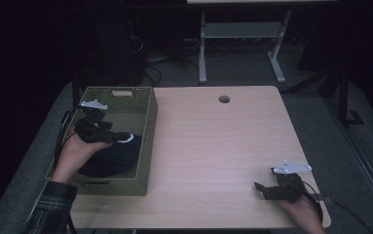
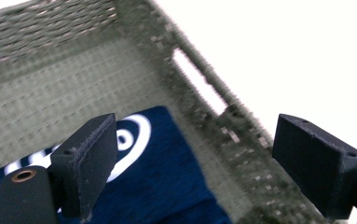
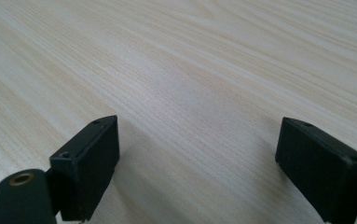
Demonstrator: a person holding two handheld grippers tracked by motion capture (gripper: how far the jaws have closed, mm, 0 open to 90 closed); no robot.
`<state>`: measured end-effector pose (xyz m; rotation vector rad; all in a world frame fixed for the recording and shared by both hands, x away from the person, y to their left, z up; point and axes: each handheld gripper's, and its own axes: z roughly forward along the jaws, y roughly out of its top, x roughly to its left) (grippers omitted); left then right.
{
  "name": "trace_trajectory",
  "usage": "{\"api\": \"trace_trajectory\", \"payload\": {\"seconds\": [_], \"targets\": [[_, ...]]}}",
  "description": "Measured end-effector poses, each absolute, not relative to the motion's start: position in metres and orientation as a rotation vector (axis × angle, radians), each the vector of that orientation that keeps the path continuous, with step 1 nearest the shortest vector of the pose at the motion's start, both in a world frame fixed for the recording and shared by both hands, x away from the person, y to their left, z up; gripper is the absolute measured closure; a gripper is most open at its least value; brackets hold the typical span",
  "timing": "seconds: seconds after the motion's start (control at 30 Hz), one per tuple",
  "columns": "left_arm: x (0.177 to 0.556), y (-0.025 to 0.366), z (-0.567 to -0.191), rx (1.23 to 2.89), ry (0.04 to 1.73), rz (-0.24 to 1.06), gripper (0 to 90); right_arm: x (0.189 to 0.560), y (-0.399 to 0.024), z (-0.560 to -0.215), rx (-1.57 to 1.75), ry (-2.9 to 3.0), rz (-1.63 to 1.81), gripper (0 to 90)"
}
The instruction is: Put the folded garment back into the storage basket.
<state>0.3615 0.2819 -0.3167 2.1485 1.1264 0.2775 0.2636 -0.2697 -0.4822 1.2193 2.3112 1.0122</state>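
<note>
High view: right gripper (image 1: 264, 189) nearest, low near front right corner of table (image 1: 213, 146), well apart from basket (image 1: 147, 141), jaws spread, nothing between. Left gripper (image 1: 121, 138) held over basket at table's left edge, above dark blue cloth (image 1: 108, 158) lying inside basket toward its near end. Cloth bunched, white trim at one edge; likely soft, light, limp, not fragile, no slip. Best pinched at a raised fold near the top of the bundle, not a flat spot against basket floor.

Left gripper view: black jaws nearest, spread wide, empty, touching nothing. Blue cloth (image 2: 167, 182) with white ring print below and between them, resting on basket floor against woven side wall (image 2: 204, 126). Right-hand jaw out over the wall, so would need shifting inward from basket wall before closing.

Right gripper view: jaws spread wide, nothing pinched, bare pale wood (image 3: 190, 70) ahead, basket not visible here. Looks idle, parked.
</note>
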Motion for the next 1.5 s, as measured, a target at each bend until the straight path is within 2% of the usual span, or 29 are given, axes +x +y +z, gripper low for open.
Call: {"api": "trace_trajectory", "payload": {"seconds": [0.83, 1.13, 1.5], "targets": [[0.349, 0.177, -0.328, 2.182, 0.869, 0.201, 14.1, 0.264, -0.27, -0.482, 1.217, 2.312, 1.013, 13.2], [0.336, 0.135, -0.342, 2.192, 0.794, 0.194, 14.1, 0.264, -0.27, -0.482, 1.216, 2.312, 1.013, 13.2], [0.325, 0.103, -0.369, 2.192, 0.751, 0.199, 14.0, 0.264, -0.27, -0.482, 1.217, 2.312, 1.013, 13.2]]}}
